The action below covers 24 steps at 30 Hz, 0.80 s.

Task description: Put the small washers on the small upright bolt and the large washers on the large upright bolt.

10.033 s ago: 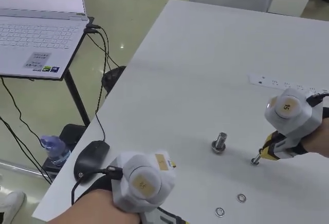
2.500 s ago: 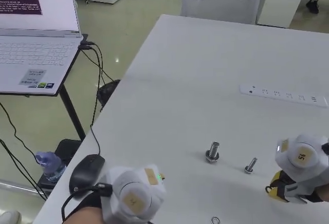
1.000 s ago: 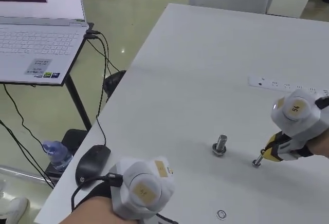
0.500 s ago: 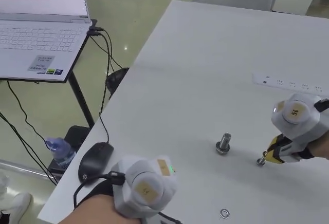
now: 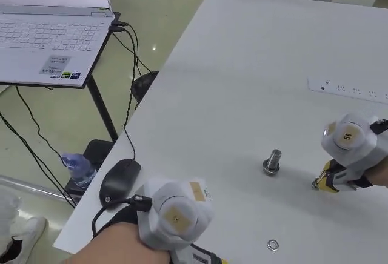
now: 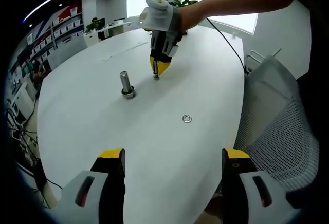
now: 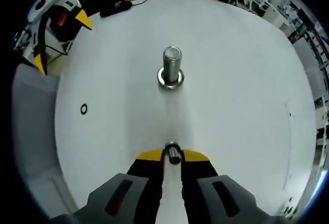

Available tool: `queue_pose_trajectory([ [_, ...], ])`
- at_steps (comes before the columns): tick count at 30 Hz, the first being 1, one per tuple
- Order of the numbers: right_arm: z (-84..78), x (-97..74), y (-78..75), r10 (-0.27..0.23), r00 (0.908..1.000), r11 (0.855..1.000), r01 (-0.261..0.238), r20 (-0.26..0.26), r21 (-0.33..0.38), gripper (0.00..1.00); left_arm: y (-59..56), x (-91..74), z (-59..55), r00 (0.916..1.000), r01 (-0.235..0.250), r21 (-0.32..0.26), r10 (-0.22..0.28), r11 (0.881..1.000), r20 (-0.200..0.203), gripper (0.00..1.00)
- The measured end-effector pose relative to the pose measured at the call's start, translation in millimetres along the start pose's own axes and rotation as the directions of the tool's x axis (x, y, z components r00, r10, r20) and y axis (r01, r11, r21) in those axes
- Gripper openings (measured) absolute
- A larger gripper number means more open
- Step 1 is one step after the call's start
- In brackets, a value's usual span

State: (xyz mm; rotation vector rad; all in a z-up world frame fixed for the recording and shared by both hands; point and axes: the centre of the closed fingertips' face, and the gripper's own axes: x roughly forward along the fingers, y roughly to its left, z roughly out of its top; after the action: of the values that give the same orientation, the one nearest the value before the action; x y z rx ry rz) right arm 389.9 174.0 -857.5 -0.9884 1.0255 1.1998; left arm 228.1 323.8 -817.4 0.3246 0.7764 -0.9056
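The right gripper [image 7: 173, 158] has its jaws pinched about the top of the small bolt [image 5: 315, 184]. The large bolt [image 7: 171, 71] stands apart at its 12 o'clock. The left gripper [image 6: 174, 155] gapes wide and empty, with a washer [image 6: 186, 118] on the table [image 6: 92, 126] at its 12 o'clock.

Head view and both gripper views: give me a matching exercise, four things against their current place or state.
Things:
1. large bolt
2. small bolt
3. loose washer
4. left gripper

Places or states:
A. fingers wide apart
B. flat on the table, apart from both bolts
C. between the fingers of the right gripper
D. upright, with no gripper touching it

Pairs: 1-D, 2-C, 3-B, 4-A.
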Motion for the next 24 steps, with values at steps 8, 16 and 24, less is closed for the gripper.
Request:
queue_pose_trajectory([
  [8, 0.0, 2.7, -0.6, -0.006, 1.0000, 1.000, 0.006, -0.006, -0.007, 0.13, -1.8, 0.2, -1.3, 1.0000, 0.001, -0.005, -0.001, 1.000, -0.001, 0.75],
  [16, -1.3, 3.6, -0.2, -0.004, 0.9999, 1.000, 0.004, -0.016, 0.001, 0.13, -1.0, -1.0, -2.4, 1.0000, -0.004, -0.007, 0.004, 1.000, -0.002, 0.75],
  [24, -2.5, 3.5, -0.8, -0.005, 0.9998, 1.000, 0.005, -0.017, 0.006, 0.13, -3.8, 0.5, -1.4, 1.0000, -0.001, -0.006, 0.001, 1.000, 0.001, 0.75],
])
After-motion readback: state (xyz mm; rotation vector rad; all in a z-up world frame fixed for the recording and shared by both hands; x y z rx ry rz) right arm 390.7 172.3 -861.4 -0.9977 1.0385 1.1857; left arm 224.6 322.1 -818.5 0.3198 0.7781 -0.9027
